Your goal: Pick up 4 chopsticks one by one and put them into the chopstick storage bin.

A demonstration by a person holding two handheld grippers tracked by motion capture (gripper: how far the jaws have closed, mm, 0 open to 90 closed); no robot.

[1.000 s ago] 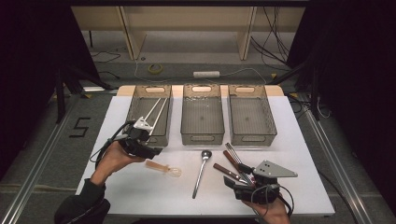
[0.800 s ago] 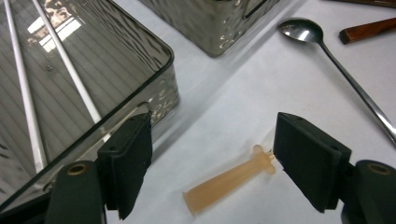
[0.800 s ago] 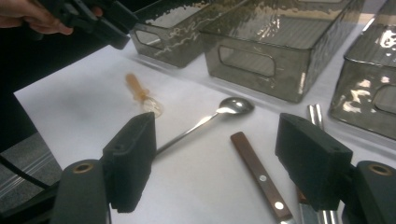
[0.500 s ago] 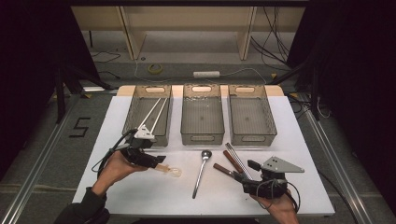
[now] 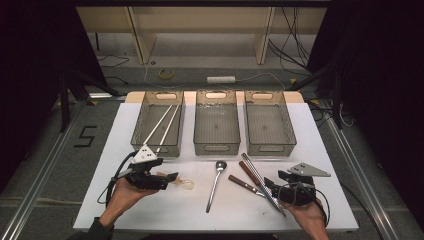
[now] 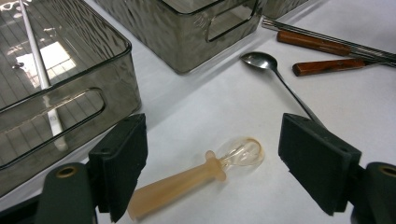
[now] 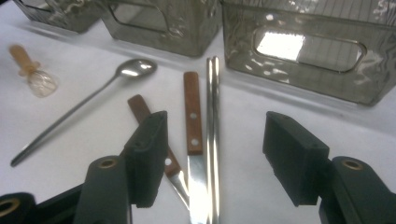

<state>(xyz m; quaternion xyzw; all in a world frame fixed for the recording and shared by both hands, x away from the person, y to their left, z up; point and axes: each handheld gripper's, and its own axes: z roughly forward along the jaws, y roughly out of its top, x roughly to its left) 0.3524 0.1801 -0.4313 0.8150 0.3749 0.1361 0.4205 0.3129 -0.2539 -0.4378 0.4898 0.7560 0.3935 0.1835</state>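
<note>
Closest to the person, both hands come in at the bottom of the white table, each with a gripper. The left gripper sits low over the table with its jaws wide apart, and they've just been opening a bit more. Between them lies a small baby spoon with a peach handle and a clear bowl, flat on the table. In the left gripper view the handle end runs right up beside one pad, but nothing is clamping it.

Over on the right, the right gripper also has its jaws apart, though they've just been closing in. Between them, flat on the table, lie a wooden-handled knife and a pair of metal chopsticks, side by side. A second wooden-handled piece pokes out from behind one pad. The pads aren't pressing on any of it.

In the middle of the table, between the two grippers, there's a long metal spoon, bowl pointing away from the person.

Further back, three smoky clear bins stand in a row. The left bin has a pair of white chopsticks lying slanted in it. The middle bin and right bin come after that.
</note>
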